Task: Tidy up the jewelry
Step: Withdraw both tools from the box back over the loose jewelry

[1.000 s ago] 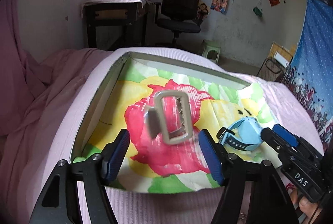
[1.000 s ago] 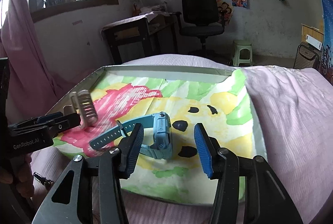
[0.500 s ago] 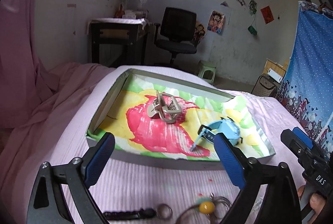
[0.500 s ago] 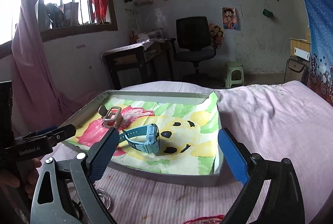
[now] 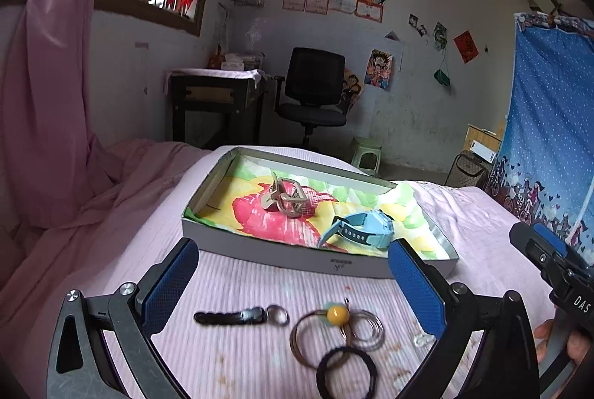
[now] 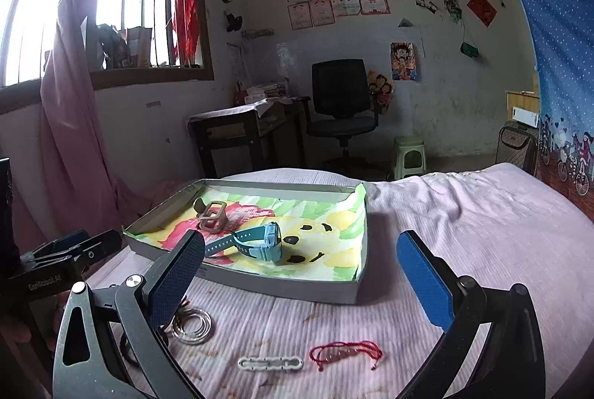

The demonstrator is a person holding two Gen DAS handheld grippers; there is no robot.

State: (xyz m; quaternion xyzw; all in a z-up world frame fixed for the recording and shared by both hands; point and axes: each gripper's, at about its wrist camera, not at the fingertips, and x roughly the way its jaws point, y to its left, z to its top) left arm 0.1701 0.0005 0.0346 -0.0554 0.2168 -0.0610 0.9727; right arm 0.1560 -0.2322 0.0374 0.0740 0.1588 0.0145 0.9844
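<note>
A shallow box [image 5: 282, 256] lined with a painted sheet sits on the pink bed. Inside lie a beige claw clip [image 5: 286, 200] and a blue watch [image 5: 365, 228]. My left gripper [image 5: 293, 245] hangs in front of the box, jaws opening wide, nothing between them. My right gripper [image 6: 301, 235] also stands back from the box [image 6: 260, 285], jaws opening and empty; the watch [image 6: 263, 241] and clip [image 6: 211, 217] lie beyond it. Loose on the bed are a black clip [image 5: 237, 317], bangles with a yellow bead [image 5: 336, 315], a black hair tie [image 5: 347, 373], a white clip [image 6: 270, 363] and a red string bracelet [image 6: 345, 352].
Pink bedding [image 6: 482, 232] spreads to the right of the box. A pink curtain [image 5: 55, 102] hangs at the left. Past the bed stand a dark desk [image 5: 219, 94], a black office chair [image 5: 315, 91] and a green stool [image 6: 408, 154].
Both grippers drew back from the box and opened wide. The claw clip and the watch were let go and now rest in the box. Loose jewelry on the bed came into view.
</note>
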